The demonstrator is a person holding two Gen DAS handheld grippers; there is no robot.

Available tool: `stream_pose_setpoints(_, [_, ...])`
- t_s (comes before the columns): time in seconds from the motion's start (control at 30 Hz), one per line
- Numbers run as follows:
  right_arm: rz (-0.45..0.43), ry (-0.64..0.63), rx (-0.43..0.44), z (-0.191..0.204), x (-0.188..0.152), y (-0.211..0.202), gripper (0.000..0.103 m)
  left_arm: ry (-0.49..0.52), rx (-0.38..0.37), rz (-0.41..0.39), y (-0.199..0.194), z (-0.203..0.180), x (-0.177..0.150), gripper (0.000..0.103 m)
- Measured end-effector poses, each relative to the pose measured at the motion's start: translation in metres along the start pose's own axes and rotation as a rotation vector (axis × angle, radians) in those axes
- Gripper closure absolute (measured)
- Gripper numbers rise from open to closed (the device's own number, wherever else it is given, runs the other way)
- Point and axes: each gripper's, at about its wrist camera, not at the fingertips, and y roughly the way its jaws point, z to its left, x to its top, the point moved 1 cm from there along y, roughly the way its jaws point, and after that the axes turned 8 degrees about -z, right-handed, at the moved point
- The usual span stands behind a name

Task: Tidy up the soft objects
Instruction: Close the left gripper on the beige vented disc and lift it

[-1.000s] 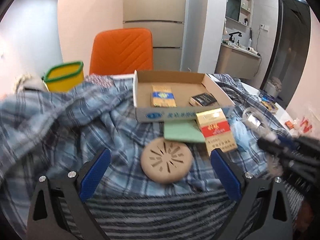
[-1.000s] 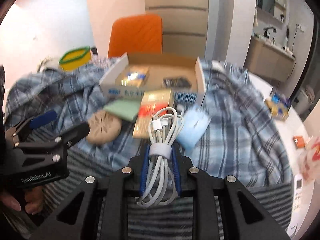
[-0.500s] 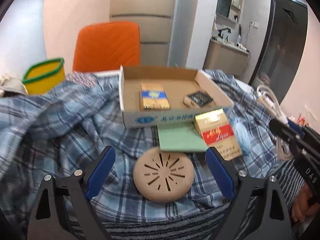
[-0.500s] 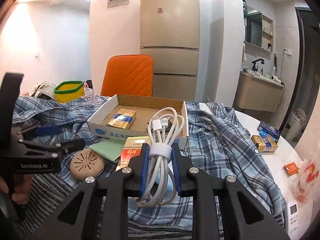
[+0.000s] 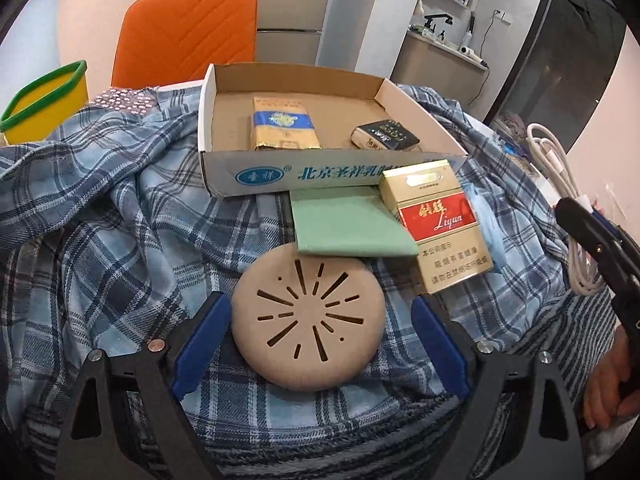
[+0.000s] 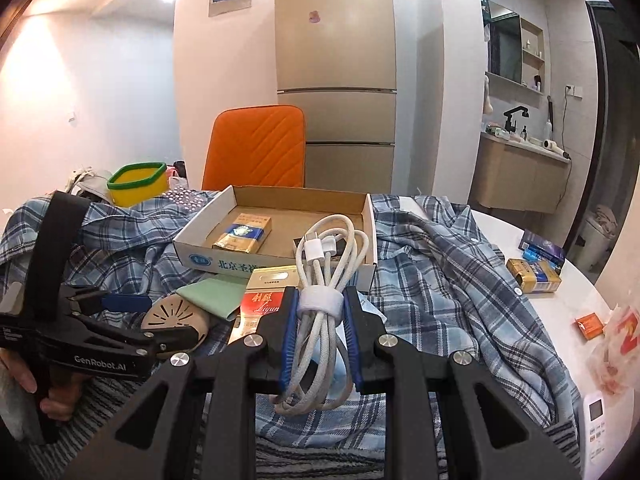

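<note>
left claw (image 5: 320, 332) wide round disc (image 5: 308, 320), perhaps touching — right claw (image 6: 320, 328) gripping cable (image 6: 324, 276)

Left tool (image 5: 322, 334) angled down with pads spread wide, right tool (image 6: 320, 336) clamped narrow, both hand-held.

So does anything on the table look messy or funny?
Yes. The red-and-gold cigarette pack leans crookedly on the cardboard box's front corner, not inside like two other packs. A blue plaid shirt lies rumpled under everything.
</note>
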Motion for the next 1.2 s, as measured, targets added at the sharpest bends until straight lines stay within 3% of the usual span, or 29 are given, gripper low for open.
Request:
stream_pose_setpoints(0.27, [-0.002, 0.002, 0.007, 0.000, -0.001, 0.000, 0.080, -0.006, 0.012, 0.057, 0.010, 0.002, -0.002, 0.012])
stream_pose_setpoints(0.43, [0.005, -0.002, 0.008, 0.001, -0.001, 0.001, 0.080, 0.072, 0.091, 0.083, 0.017, -0.009, -0.003, 0.012])
stream_pose_setpoints(0.53, [0.005, -0.001, 0.008, 0.001, -0.001, 0.001, 0.080, 0.099, 0.139, 0.076, 0.017, -0.012, -0.005, 0.021])
stream_pose_setpoints(0.7, [0.008, -0.001, 0.008, 0.002, -0.002, 0.001, 0.080, 0.089, 0.124, 0.059, 0.014, -0.008, -0.005, 0.024])
stream_pose_setpoints(1.2, [0.007, -0.012, 0.009, 0.001, -0.003, 0.001, 0.080, 0.142, 0.147, -0.174, -0.029, -0.022, -0.004, 0.026])
